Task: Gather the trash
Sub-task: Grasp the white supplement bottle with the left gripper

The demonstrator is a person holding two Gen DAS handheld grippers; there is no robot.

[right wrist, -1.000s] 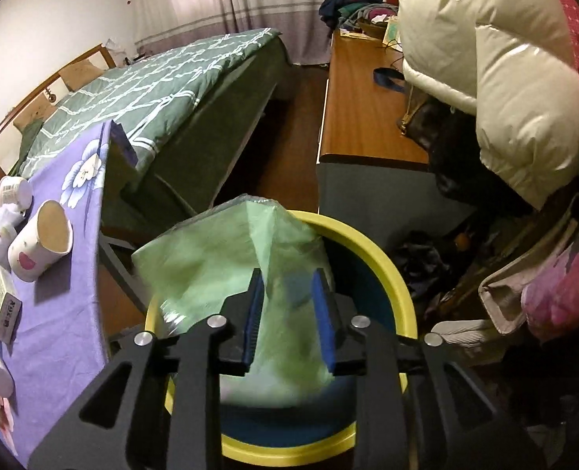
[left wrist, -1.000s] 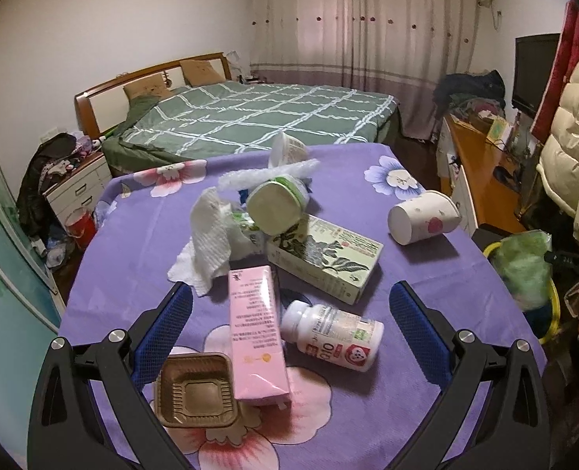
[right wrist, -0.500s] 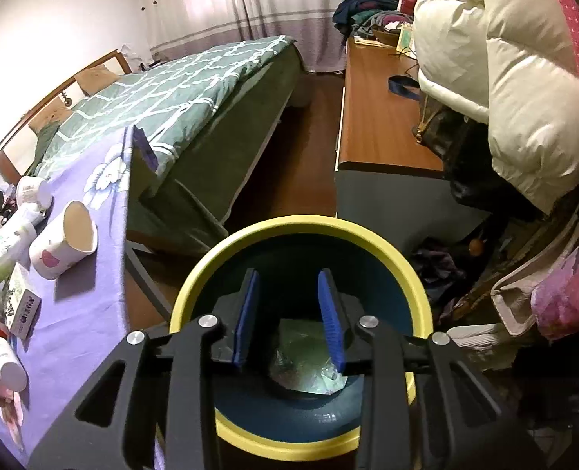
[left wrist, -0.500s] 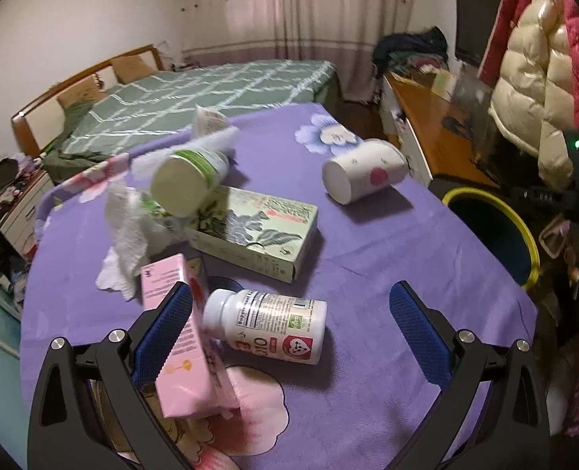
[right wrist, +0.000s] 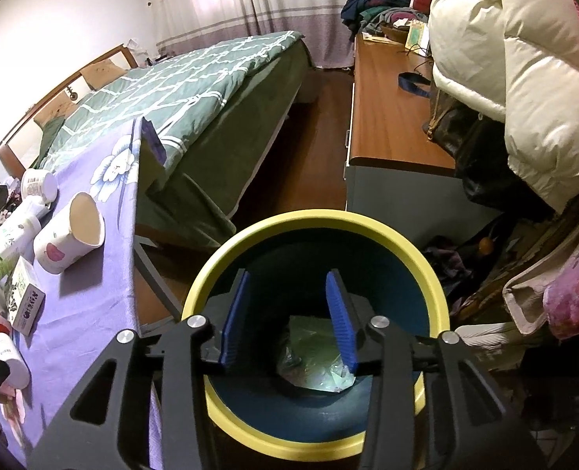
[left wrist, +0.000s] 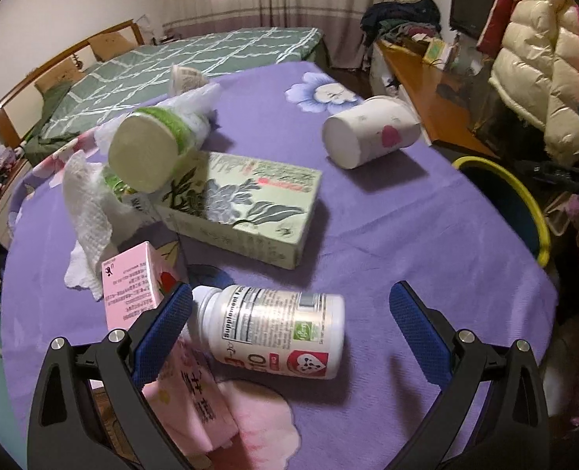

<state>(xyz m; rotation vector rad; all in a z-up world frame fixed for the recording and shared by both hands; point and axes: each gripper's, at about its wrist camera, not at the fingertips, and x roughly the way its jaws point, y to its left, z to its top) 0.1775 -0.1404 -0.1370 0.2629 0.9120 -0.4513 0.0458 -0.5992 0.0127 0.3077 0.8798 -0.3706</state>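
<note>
- Right gripper (right wrist: 287,315) jaws just opened, nothing between them; green bag (right wrist: 317,356) dropped into bin (right wrist: 426,270).
- Left gripper (left wrist: 289,329) spread wide, has descended over supplement bottle (left wrist: 277,331); pink box (left wrist: 132,288) at 9 o'clock. Likely next pick.

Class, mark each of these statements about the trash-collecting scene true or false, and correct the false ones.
1. The white supplement bottle lies on its side between the open fingers of the left gripper. True.
2. The paper cup stands upright on the purple tablecloth. False: it lies on its side.
3. A green plastic bag lies at the bottom of the yellow-rimmed bin. True.
4. The right gripper is clamped on the green bag. False: its jaws have just been opening, nothing is between them, and the bag lies below.
5. The floral green box is in the bin. False: it rests on the tablecloth.
</note>
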